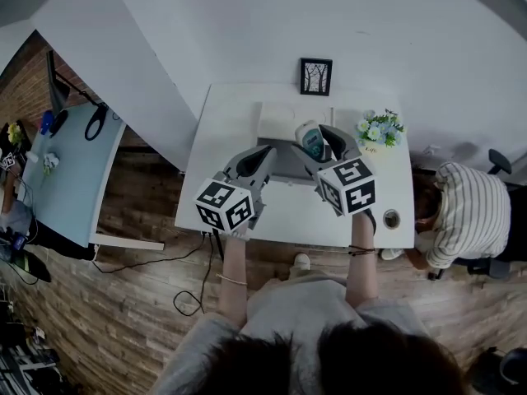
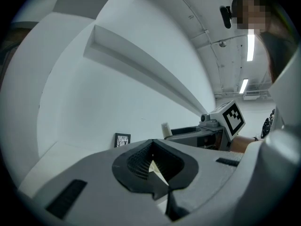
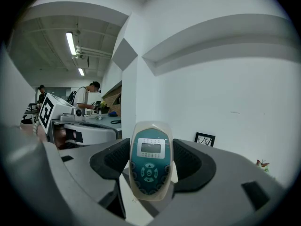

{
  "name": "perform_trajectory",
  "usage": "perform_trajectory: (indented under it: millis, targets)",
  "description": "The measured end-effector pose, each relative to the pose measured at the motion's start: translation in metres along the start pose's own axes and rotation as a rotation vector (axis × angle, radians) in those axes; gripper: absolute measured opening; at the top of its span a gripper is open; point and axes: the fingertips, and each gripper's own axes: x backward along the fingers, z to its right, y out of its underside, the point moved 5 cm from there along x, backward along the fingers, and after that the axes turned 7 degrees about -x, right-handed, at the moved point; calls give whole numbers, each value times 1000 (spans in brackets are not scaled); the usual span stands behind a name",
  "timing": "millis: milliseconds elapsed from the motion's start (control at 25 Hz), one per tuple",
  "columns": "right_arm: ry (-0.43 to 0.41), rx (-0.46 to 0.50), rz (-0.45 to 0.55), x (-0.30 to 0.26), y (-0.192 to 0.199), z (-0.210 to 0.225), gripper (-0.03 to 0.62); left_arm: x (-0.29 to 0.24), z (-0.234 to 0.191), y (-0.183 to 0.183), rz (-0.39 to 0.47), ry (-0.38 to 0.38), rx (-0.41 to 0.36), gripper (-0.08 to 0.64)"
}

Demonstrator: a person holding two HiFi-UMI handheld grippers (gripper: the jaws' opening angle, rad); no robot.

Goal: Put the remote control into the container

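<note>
The remote control (image 3: 149,160) is white with a teal face, a small screen and round buttons. My right gripper (image 3: 150,166) is shut on it and holds it upright, above the table. In the head view the remote (image 1: 312,141) hangs over the pale rectangular container (image 1: 276,118) at the middle of the white table (image 1: 222,130). My left gripper (image 1: 265,153) hovers just left of it, jaws together with nothing between them. From the left gripper view (image 2: 153,167), the remote's top (image 2: 165,129) pokes up beyond the right gripper (image 2: 207,133).
A small framed picture (image 1: 316,76) leans against the wall behind the container. A bunch of flowers (image 1: 380,128) stands at the table's back right, and a small round object (image 1: 391,218) lies near its front right corner. A person in a striped shirt (image 1: 469,212) crouches to the right.
</note>
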Motion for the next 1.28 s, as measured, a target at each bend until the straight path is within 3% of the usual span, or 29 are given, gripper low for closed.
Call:
perform_trajectory:
  millis: [280,680,1280]
  targets:
    - [-41,3,-57,-25,10,9,283,-7,-12,19,-41,-24,40,3]
    - [-80,-16,-173,-67,33,9,284,-20,-33,45,-137,14,97,3]
    - [-148,30,-412,-114,90,12,284,-26,-56,84,-215,-12,186,3]
